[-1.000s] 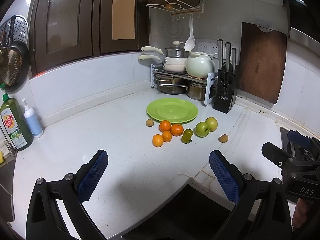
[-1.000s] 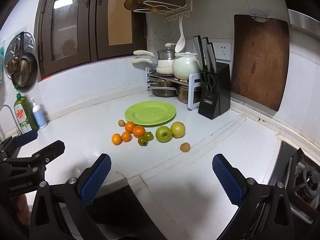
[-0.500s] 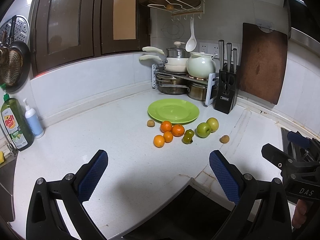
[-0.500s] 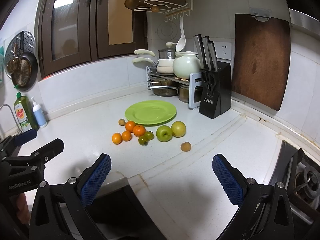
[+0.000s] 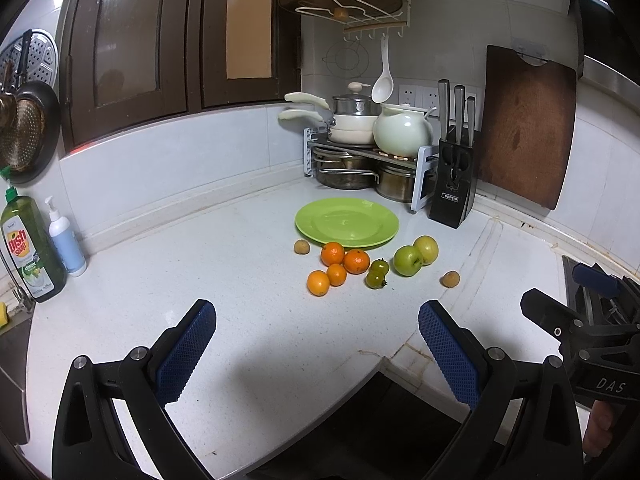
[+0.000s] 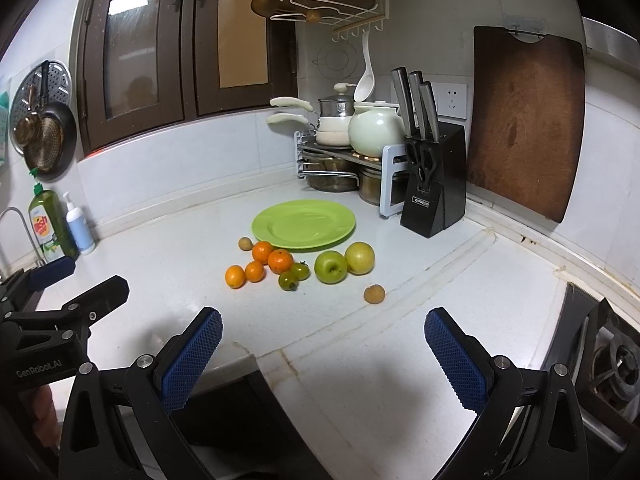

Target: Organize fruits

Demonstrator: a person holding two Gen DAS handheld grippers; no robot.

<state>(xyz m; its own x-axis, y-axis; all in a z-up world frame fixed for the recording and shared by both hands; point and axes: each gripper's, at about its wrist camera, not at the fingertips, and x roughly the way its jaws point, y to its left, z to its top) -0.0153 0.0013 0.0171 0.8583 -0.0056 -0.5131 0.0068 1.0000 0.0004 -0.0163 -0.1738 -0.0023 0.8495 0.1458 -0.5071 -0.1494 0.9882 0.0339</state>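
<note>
A green plate (image 5: 347, 223) (image 6: 304, 224) lies on the white counter, nothing on it. In front of it lie several oranges (image 5: 333, 253) (image 6: 262, 251), two small green tomatoes (image 5: 376, 279) (image 6: 289, 280), a green apple (image 5: 407, 260) (image 6: 330, 267), a yellow-green apple (image 5: 426, 249) (image 6: 359, 257) and two small brown fruits (image 5: 450, 279) (image 6: 374, 293), (image 5: 302, 246) (image 6: 245, 243). My left gripper (image 5: 316, 340) is open and empty, near the counter's front edge. My right gripper (image 6: 322, 344) is open and empty, also well short of the fruit.
A pot rack (image 5: 360, 160) with pans and a pale teapot stands in the corner, a black knife block (image 5: 454, 184) beside it, a wooden board (image 5: 528, 128) on the wall. Dish soap (image 5: 28, 248) and a pump bottle stand at left. A stove (image 6: 608, 356) lies at right.
Both grippers have drifted very slightly; the fruit sits a touch further right in the left view. Nothing was taken hold of or moved.
</note>
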